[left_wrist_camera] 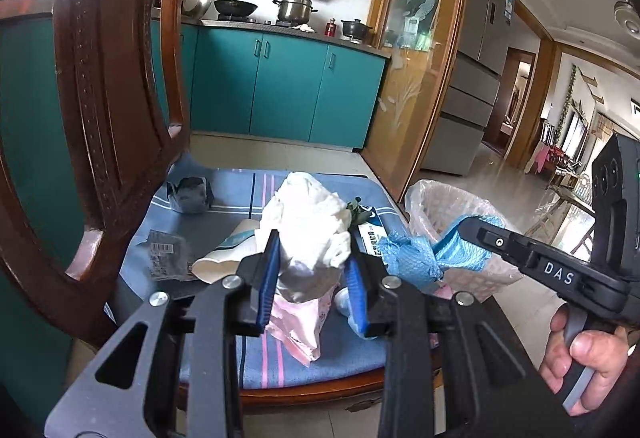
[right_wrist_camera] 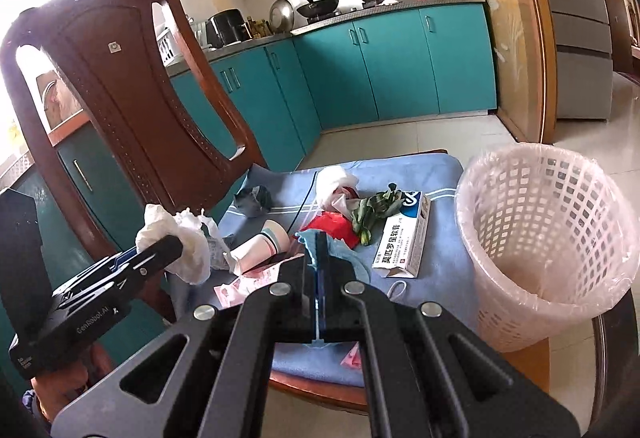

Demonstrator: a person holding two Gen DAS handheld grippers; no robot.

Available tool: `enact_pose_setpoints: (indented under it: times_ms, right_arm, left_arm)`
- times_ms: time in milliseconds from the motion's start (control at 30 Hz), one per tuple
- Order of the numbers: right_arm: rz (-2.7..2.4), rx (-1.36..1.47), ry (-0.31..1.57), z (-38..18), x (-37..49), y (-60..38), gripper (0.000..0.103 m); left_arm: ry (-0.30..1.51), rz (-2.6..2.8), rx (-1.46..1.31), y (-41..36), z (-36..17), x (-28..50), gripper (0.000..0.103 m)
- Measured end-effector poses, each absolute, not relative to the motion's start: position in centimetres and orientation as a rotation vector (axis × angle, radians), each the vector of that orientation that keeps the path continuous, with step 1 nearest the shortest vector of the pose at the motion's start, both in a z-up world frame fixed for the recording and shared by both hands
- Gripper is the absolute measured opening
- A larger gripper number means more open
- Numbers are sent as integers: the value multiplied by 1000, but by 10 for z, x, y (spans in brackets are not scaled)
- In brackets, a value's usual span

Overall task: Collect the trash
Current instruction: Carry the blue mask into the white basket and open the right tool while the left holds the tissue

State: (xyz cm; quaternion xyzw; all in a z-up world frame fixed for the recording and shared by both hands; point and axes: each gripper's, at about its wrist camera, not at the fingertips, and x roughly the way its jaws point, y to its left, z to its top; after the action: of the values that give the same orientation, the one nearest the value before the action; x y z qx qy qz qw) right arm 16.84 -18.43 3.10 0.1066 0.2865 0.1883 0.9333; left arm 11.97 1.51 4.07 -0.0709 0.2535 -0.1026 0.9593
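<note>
The left gripper (left_wrist_camera: 312,266) pinches a crumpled white tissue (left_wrist_camera: 308,222) above the chair cushion (right_wrist_camera: 440,258); the right gripper (right_wrist_camera: 321,258), pressed together, clamps a blue cloth (right_wrist_camera: 340,258) that hides the cushion litter beneath, beside the lined basket (right_wrist_camera: 560,238).

The white tissue wad (left_wrist_camera: 308,222) hides most of the box (left_wrist_camera: 370,234) and green leaves (left_wrist_camera: 354,209) behind it, the pink wrapper (left_wrist_camera: 304,322) is half under it, and the small print on the dark packet (left_wrist_camera: 166,258) is too blurry to read.
</note>
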Motion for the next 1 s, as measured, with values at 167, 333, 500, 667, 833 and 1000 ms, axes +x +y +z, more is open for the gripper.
enact_pose_setpoints:
  times_ms: [167,333,500,667,833,1000]
  right_arm:
    - [386,214,592,30,170,-183,1]
    - [394,210,594,29,169,-181,1]
    - [395,208,594,29,169,-181,1]
    - [395,204,594,29,169,-181,1]
    - [396,204,595,29,169,-181,1]
    - [398,202,594,29,168,-180,1]
  left_arm:
    - [517,-207,-141,14,41,118,32]
    - [521,-204,-138,14,40,119,32]
    - [526,-200,-135,14,40,120,32]
    - [534,-197,-132,13,39,122,32]
    - [539,-198,-131,13,38,123,32]
    - [546,-201,-127,13,36,125,32]
